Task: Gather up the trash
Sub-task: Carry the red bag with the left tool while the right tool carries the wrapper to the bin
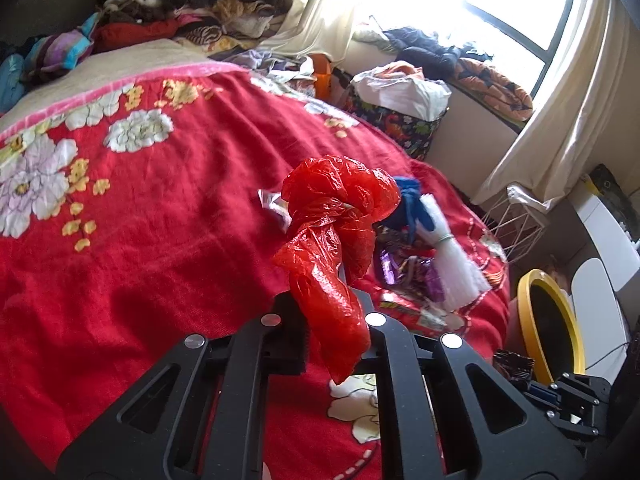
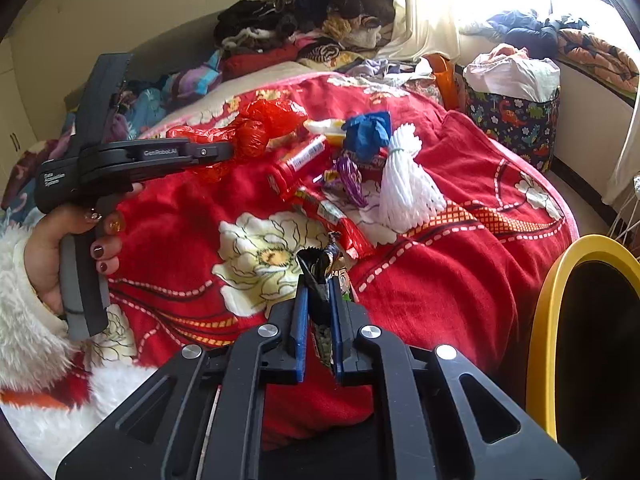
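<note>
The left gripper [image 1: 326, 308] has its jaws pinched tight on a crumpled red plastic bag [image 1: 336, 236], which stands up out of the fingers and hangs clear above the red flowered blanket [image 1: 160, 240] on the bed; from the other side you can see a hand [image 2: 60, 248] in a fluffy white sleeve [image 2: 24, 320] gripping that tool's handle. The right gripper [image 2: 318, 300] is closed narrow on a small dark crinkled wrapper [image 2: 316, 268], its blue pads pressed to either side of it, just above the blanket. The rest of the litter lies in a loose heap on the blanket further on: a blue scrap [image 2: 368, 130], a bundle of white foam netting [image 2: 404, 184], a purple foil wrapper [image 2: 348, 178] and a couple of red snack packets [image 2: 300, 164]. A yellow-rimmed bin [image 2: 560, 312] stands beside the bed to the right, close to the right gripper
</note>
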{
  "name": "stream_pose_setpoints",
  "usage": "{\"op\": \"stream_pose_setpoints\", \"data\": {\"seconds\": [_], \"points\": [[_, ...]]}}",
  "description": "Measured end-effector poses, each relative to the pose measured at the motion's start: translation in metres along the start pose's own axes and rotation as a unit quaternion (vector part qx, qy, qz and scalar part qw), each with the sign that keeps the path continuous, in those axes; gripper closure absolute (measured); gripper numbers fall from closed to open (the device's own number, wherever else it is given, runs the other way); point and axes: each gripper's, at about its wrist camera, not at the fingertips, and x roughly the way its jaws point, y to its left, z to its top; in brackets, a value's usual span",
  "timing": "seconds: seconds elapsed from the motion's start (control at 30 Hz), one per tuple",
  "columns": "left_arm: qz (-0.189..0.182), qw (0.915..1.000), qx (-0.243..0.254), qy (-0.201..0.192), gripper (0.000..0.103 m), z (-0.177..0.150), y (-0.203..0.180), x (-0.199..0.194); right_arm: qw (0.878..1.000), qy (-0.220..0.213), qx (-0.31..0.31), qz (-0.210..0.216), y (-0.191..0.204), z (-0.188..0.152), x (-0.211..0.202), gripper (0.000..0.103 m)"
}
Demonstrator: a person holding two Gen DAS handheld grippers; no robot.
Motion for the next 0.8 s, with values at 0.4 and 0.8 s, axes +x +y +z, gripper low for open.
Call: {"op": "stream_pose_setpoints", "data": {"seconds": [0.4,0.8], "points": [[-0.036,0.9984,0.031,-0.031,0.098,0.014,-0.038,-0.027,0.999,-0.042,0.018,0.001,-0.002,0.009,-0.024,0.093],[-0.061,0.9949,0.074,-0.03,0.098,0.006,-0.076,-0.034,0.996,-0.079,0.041,-0.011,-0.016,0.015,-0.049,0.093]]}}
